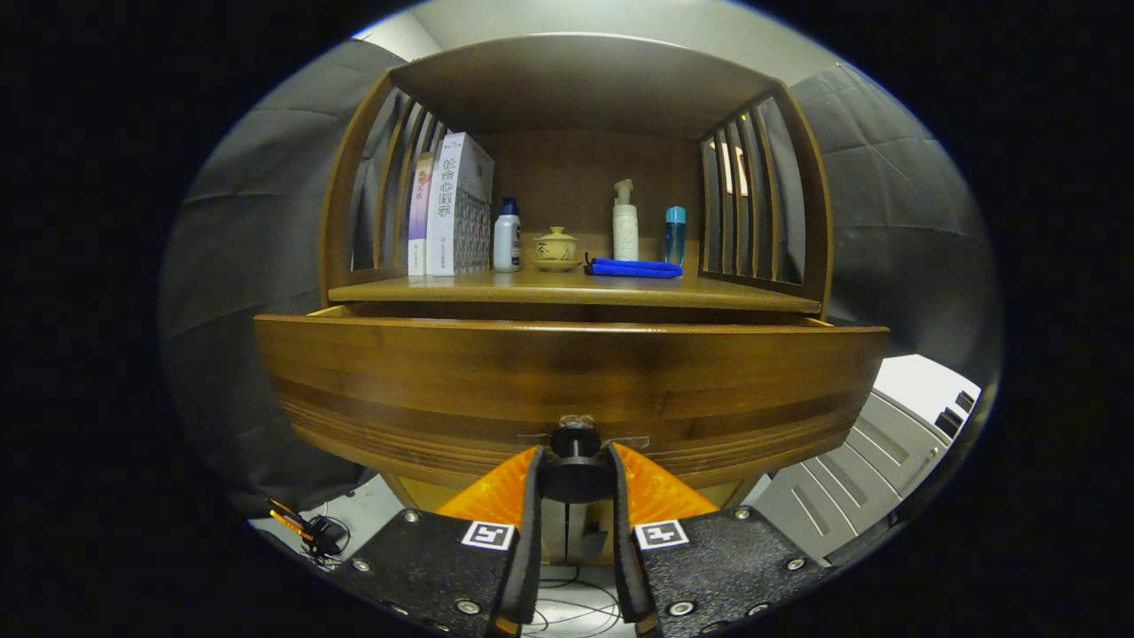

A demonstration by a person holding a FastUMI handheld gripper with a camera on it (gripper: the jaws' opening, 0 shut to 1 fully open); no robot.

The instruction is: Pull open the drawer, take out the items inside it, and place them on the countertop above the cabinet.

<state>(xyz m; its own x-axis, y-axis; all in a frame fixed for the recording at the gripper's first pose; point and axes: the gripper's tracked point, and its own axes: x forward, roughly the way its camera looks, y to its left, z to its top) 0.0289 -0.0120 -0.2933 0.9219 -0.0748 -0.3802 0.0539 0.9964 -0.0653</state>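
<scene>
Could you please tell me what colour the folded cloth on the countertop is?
Blue; the folded cloth shows best in the gripper view.

The gripper view rides on the gripper (574, 474), low and level, facing forward along its fingers; it sits very near the drawer front (567, 381) just ahead; the countertop (567, 291) lies beyond, above.

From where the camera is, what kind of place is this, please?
Probably a staged home corner inside a booth. A wooden cabinet holds books, bottles and a lidded cup on its countertop, with dark cloth behind. The tool grips the drawer knob.
</scene>
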